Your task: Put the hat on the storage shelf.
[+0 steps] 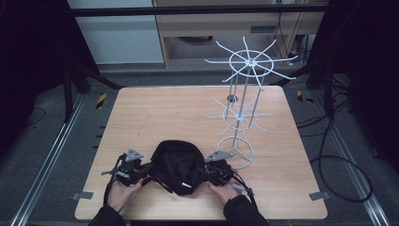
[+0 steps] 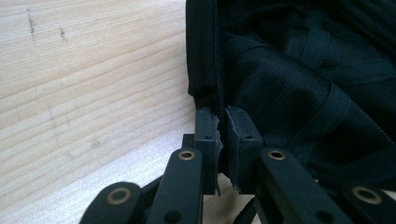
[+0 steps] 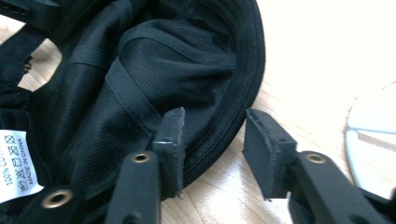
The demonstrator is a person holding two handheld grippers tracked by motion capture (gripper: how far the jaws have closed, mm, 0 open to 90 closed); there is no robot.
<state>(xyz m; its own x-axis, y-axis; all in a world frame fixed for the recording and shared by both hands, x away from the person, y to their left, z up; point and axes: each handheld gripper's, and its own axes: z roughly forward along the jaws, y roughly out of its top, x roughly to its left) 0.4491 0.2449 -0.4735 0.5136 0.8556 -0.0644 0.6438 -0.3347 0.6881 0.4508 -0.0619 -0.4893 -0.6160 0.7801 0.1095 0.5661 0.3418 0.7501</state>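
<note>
Hands come in from the near edge of the wooden table [image 1: 141, 113], each wrapped around a black gripper, and between them lies a black cap [image 1: 178, 165], upside down so its lining faces up. On the person's left, the left gripper [image 1: 149, 175] meets the cap's side; in the left gripper view its jaws are pinched together on the cap's edge [image 2: 205, 70], the pads clamped with only a thin seam of fabric between them. On the other side, the right gripper [image 1: 205, 171] sits against the cap's opposite side. In the right gripper view its jaws stand apart and straddle the cap's rim [image 3: 243, 93]: one pad [image 3: 170, 140] is inside against the lining, the other outside over bare wood, clear of the fabric, so nothing is gripped on that side. A white care label [image 3: 16, 165] shows sewn into the lining near that gripper, also visible from above as a small pale patch at the cap's near edge.

Just beyond the right gripper, the ring-shaped base [image 1: 236, 151] of a white wire rack [image 1: 241, 101] stands on the table, near the cap but apart from it. The rack rises on thin uprights to two tiers of spokes, the upper one fanning out above the table's far right part.
</note>
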